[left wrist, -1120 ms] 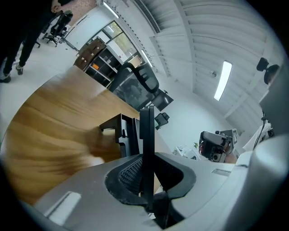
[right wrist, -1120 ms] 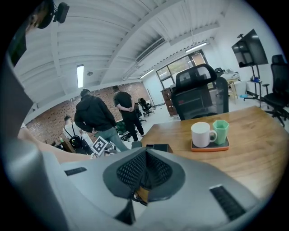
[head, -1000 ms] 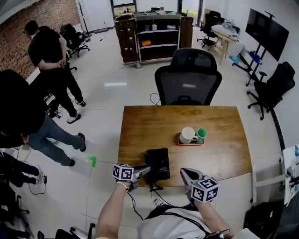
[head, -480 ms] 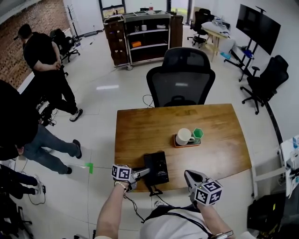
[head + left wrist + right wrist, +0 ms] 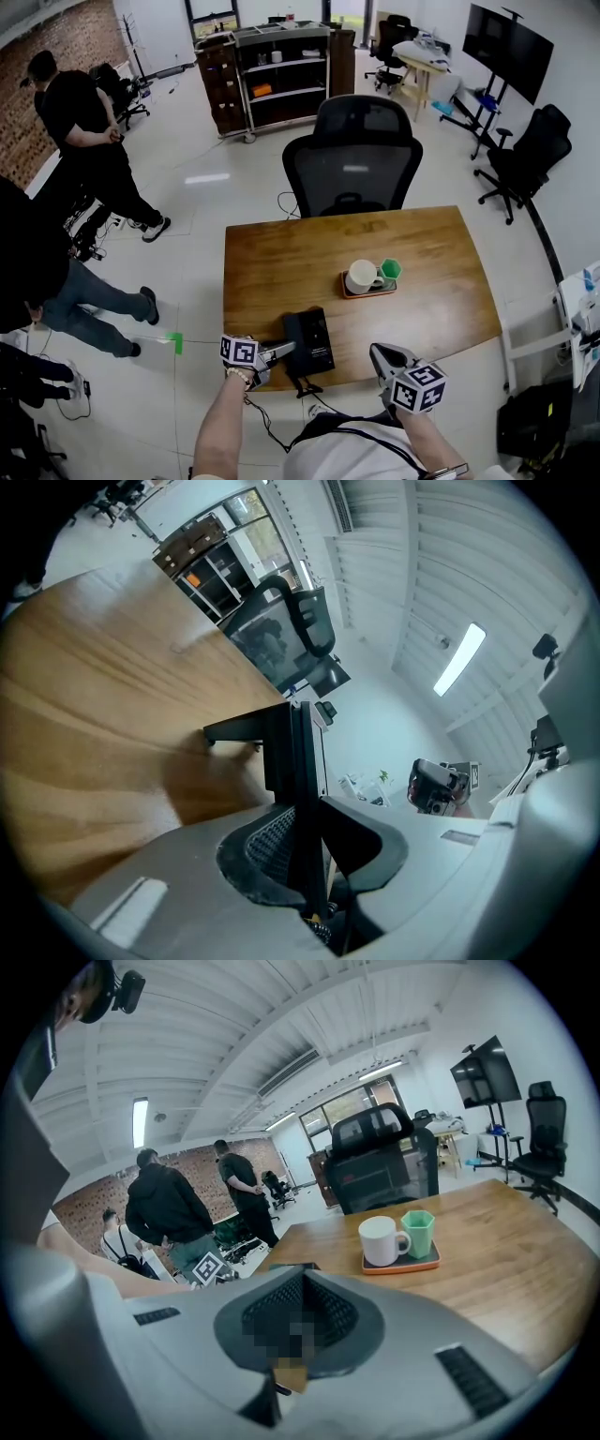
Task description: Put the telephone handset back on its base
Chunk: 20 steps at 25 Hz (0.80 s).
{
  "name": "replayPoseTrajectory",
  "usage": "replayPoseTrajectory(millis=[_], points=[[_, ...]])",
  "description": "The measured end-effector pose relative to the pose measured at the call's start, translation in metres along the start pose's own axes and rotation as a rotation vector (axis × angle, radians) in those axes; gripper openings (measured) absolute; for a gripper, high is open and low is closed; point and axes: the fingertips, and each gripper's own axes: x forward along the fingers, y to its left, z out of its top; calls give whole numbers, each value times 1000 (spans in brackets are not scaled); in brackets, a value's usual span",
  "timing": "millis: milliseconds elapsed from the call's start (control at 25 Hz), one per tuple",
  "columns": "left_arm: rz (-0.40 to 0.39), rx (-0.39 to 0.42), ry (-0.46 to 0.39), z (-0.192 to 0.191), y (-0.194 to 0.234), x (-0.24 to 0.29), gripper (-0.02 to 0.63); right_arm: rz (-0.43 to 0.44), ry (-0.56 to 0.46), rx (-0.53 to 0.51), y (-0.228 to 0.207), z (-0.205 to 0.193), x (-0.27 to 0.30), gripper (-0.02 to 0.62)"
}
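The black telephone base (image 5: 316, 337) sits near the front edge of the wooden table (image 5: 431, 281). The handset (image 5: 302, 780) is a thin black bar along the base's left side; in the head view it merges with the base. My left gripper (image 5: 282, 351) reaches in from the left, and its jaws are opening with the handset still between the pads (image 5: 267, 841). Whether the handset rests in its cradle I cannot make out. My right gripper (image 5: 379, 353) hovers shut and empty at the table's front edge, right of the phone.
An orange tray (image 5: 367, 290) holds a white mug (image 5: 359, 277) and a green cup (image 5: 391, 270) mid-table. The phone cord (image 5: 305, 386) hangs off the front edge. A black office chair (image 5: 352, 159) stands behind the table. People (image 5: 84, 122) stand at the left.
The head view has drifted, so the table sits slightly lower and more to the left. The left gripper stays at the phone's left side; the right gripper has barely moved.
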Motion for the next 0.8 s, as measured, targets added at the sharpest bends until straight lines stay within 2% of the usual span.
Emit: replayPoseTrajectory(millis=[240,400,480,560,720,800], points=[[31,8,-12,1,5,0,87,8,1,0,-3,-1,0,3],[150,57,-15,0,16,-5,183,14,-3,-3,-3,2,-3,3],[220,87,-39,2,18,-9,189,25,-1,-7,-3,4,-4,3],[292,93,-113,9,16,-19,187,39,1,-13,-1,6,-4,3],[391,48,-380,26,-19,-57,186,79,1,-37,6,13,1,3],[426,61,-490,24,-47,-72,145,101,6,-52,8,14,1,3]])
